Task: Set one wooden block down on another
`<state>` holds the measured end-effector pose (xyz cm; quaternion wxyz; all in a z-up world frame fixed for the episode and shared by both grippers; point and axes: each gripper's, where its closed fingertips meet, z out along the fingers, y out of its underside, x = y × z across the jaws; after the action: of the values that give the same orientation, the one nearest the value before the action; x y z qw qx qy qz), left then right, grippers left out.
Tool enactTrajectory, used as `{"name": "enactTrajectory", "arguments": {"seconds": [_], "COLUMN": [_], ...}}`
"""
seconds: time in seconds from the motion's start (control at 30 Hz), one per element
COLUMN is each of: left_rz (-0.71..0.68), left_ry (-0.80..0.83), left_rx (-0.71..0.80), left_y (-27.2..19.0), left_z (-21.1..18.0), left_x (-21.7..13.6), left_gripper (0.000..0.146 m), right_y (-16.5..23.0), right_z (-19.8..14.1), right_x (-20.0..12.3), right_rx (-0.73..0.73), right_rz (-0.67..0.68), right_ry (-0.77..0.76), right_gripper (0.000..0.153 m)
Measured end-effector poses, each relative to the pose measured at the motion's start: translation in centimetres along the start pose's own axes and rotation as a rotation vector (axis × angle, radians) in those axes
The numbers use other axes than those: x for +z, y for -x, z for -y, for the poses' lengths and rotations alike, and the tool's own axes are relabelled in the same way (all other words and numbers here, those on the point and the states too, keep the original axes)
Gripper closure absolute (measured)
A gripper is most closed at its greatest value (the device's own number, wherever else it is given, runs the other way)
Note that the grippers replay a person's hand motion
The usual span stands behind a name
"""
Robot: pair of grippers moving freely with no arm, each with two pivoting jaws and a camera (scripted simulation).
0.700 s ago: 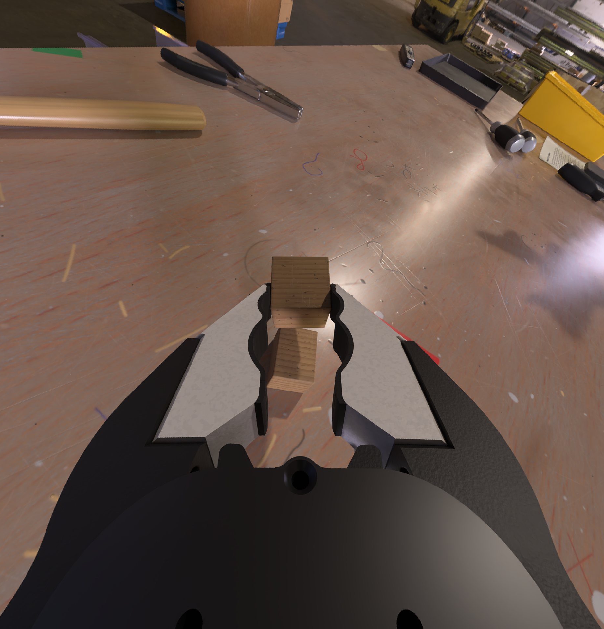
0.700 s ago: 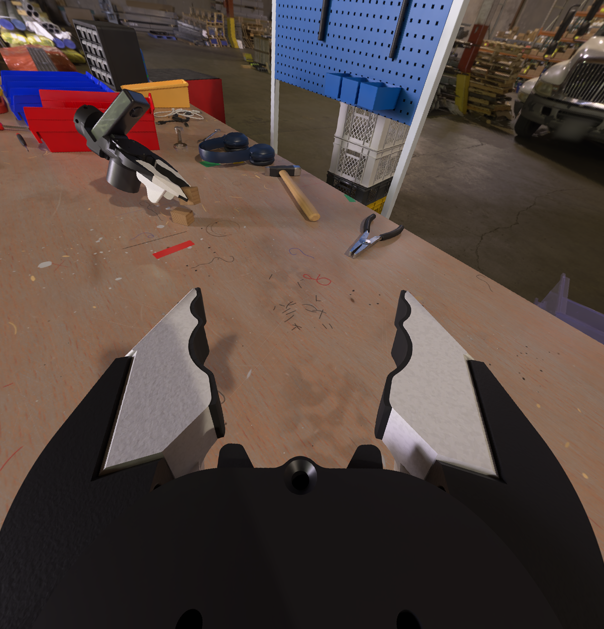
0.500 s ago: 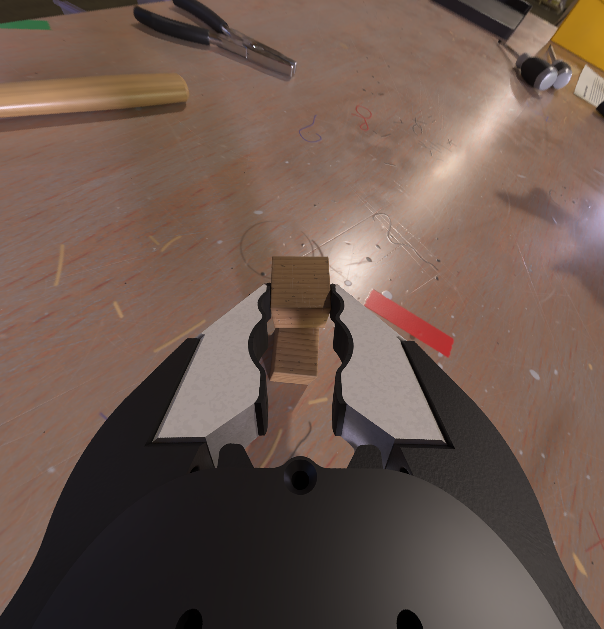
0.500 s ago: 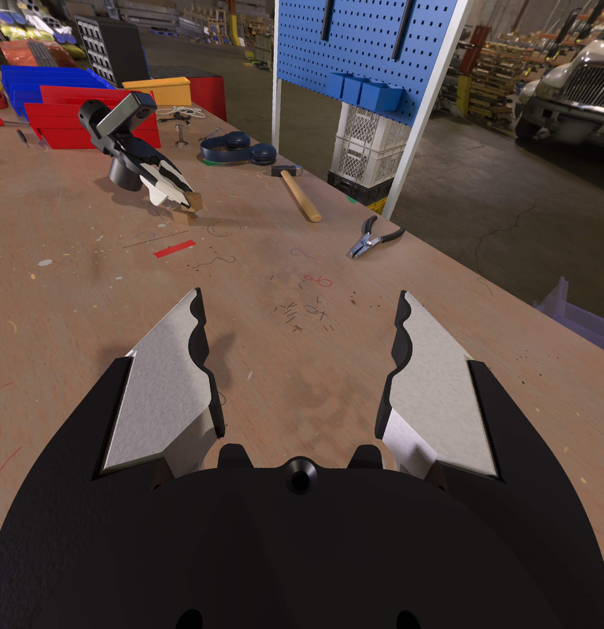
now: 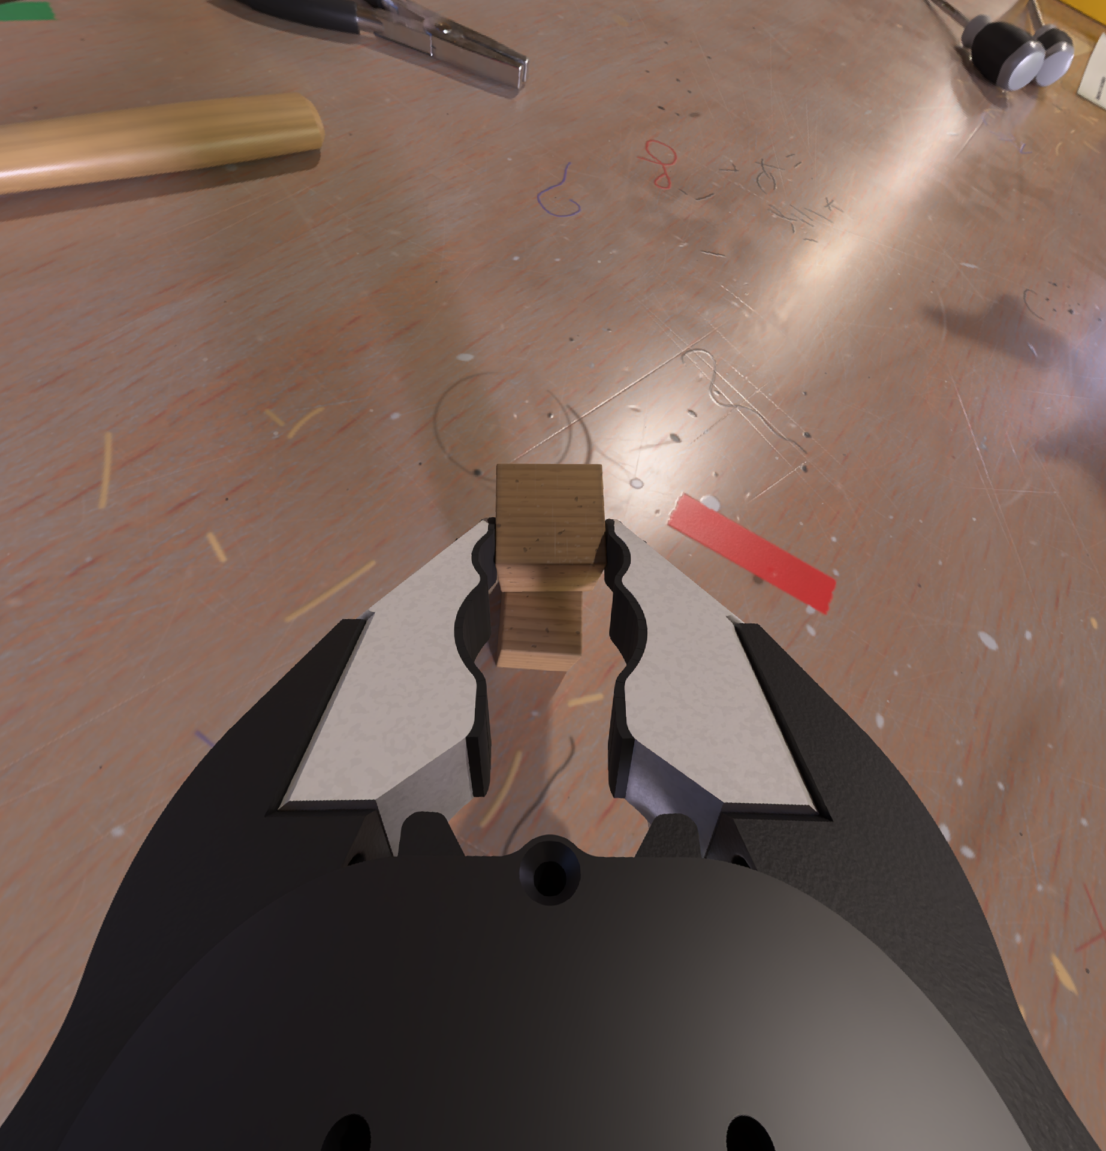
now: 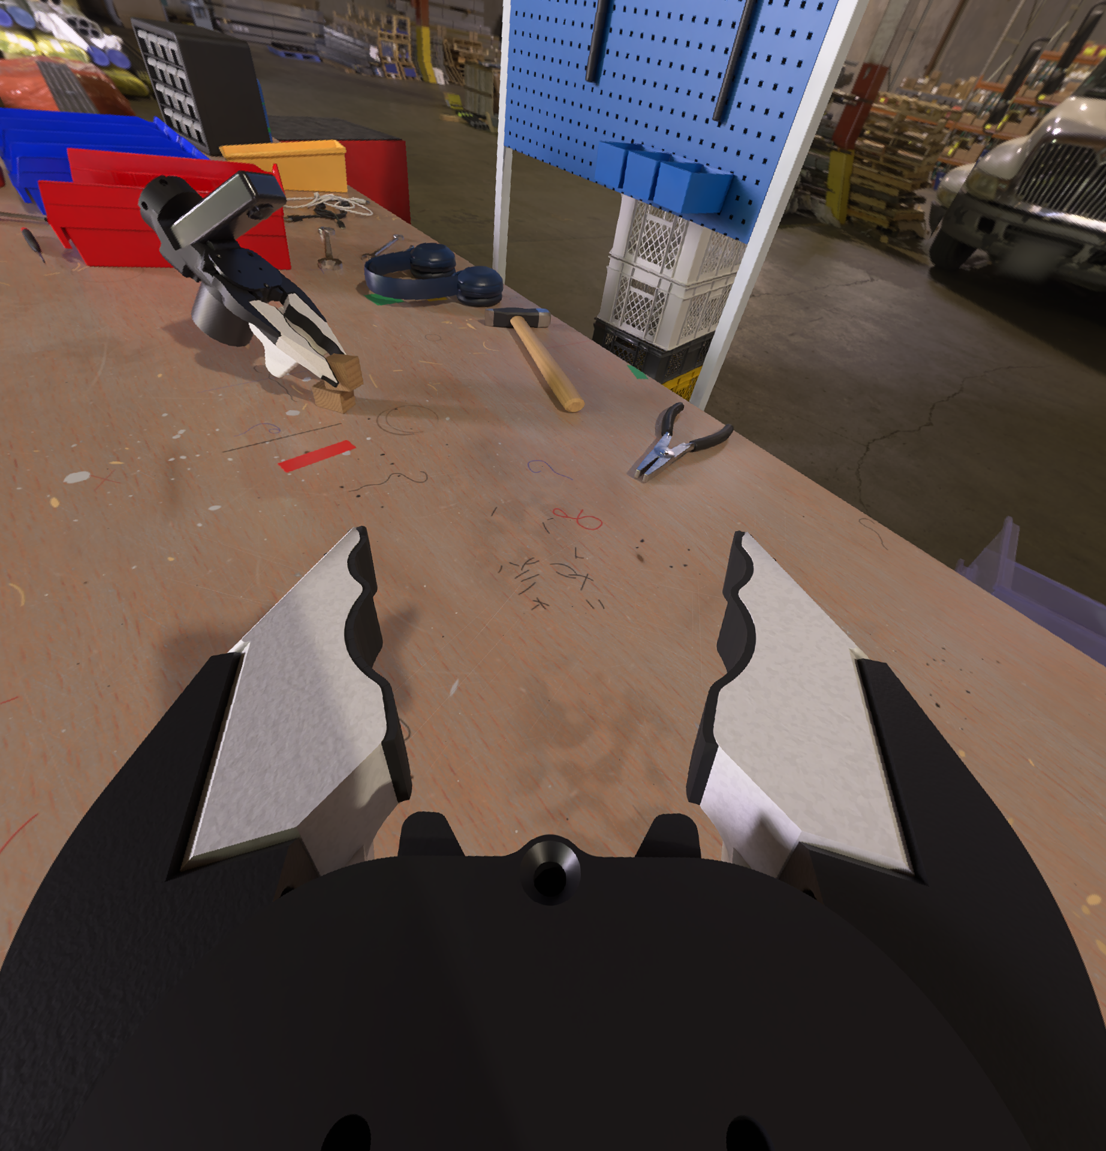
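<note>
Fingertips of the left gripper point(image 5: 549, 543) are clamped on the upper wooden block point(image 5: 549, 512), one pad on each side. That block sits over the lower wooden block point(image 5: 541, 629), which rests on the workbench point(image 5: 226, 349). From the right wrist view the held block point(image 6: 346, 371) looks tipped and touching the far edge of the lower one point(image 6: 333, 396), though it's small out there so I can't swear the faces meet flat.

Right gripper point(image 6: 549, 542) is well apart from all that, hanging over bare bench with its jaws spread wide and nothing between them.

Going outward: a strip of red tape point(image 5: 752, 560) lies just right of the blocks. Farther off there's a hammer point(image 6: 541, 361) with a wooden handle, and pliers point(image 6: 678, 443) near the bench's right edge, plus blue ear defenders point(image 6: 435, 277).

Containers: red bins point(image 6: 114, 230) and blue bins point(image 6: 70, 140) are stacked at the far left, with a yellow tray point(image 6: 288, 163) behind them. Can't see into any of them from this angle. Small blue bins point(image 6: 662, 174) hang on the blue pegboard point(image 6: 662, 75) past the bench, contents hidden too.
</note>
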<state>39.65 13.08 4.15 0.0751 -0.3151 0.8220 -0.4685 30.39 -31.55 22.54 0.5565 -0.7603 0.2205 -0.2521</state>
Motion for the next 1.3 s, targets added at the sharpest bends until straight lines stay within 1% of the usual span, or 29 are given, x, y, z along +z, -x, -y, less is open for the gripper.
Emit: {"name": "enactTrajectory", "arguments": {"seconds": [0.1,0.27,0.43,0.5,0.57,0.6,0.8,0.97,1.13,1.2,1.3], "left_rz": [0.006,-0.008,0.013,0.025,0.008,0.004,-0.020,-0.001,0.015,0.040,0.043], "left_ry": [-0.004,0.021,0.032,0.083,0.183,0.207,0.102,0.151,0.021,0.047,0.161], "left_rx": [-0.014,0.041,0.043,0.019,0.006,0.018,-0.009,0.006,0.051,0.051,0.041], "left_y": [0.1,-0.3,0.0,0.2,0.0,-0.1,-0.3,-0.2,-0.3,0.1,0.3], "left_z": [-0.2,-0.6,-1.0,-2.1,-3.5,-3.8,-2.5,-2.9,-0.3,-0.6,-2.3], "left_x": [-0.3,-0.6,-1.0,-0.9,-0.7,-0.5,-0.9,-0.9,-1.1,-1.2,-0.8], "left_gripper": [0.112,0.112,0.112,0.104,0.103,0.104,0.105,0.105,0.105,0.105,0.105], "right_y": [0.1,0.3,0.4,0.5,0.6,0.6,0.6,0.9,0.9,0.9,0.9], "right_z": [0.2,0.4,0.8,0.8,0.8,0.8,0.8,0.8,0.8,0.8,0.7], "right_x": [0.0,-0.2,-0.3,-0.2,-0.1,-0.1,0.0,0.3,0.3,0.3,0.3], "right_rx": [-0.007,-0.015,-0.028,-0.030,-0.031,-0.031,-0.031,-0.037,-0.036,-0.038,-0.036], "right_rz": [0.002,0.001,-0.001,0.001,0.003,0.004,0.003,0.014,0.012,0.012,0.014], "right_ry": [0.000,0.000,-0.005,-0.003,-0.001,-0.001,-0.003,0.001,0.002,0.004,0.005], "right_gripper": [0.040,0.040,0.040,0.040,0.039,0.039,0.039,0.039,0.039,0.039,0.039]}}
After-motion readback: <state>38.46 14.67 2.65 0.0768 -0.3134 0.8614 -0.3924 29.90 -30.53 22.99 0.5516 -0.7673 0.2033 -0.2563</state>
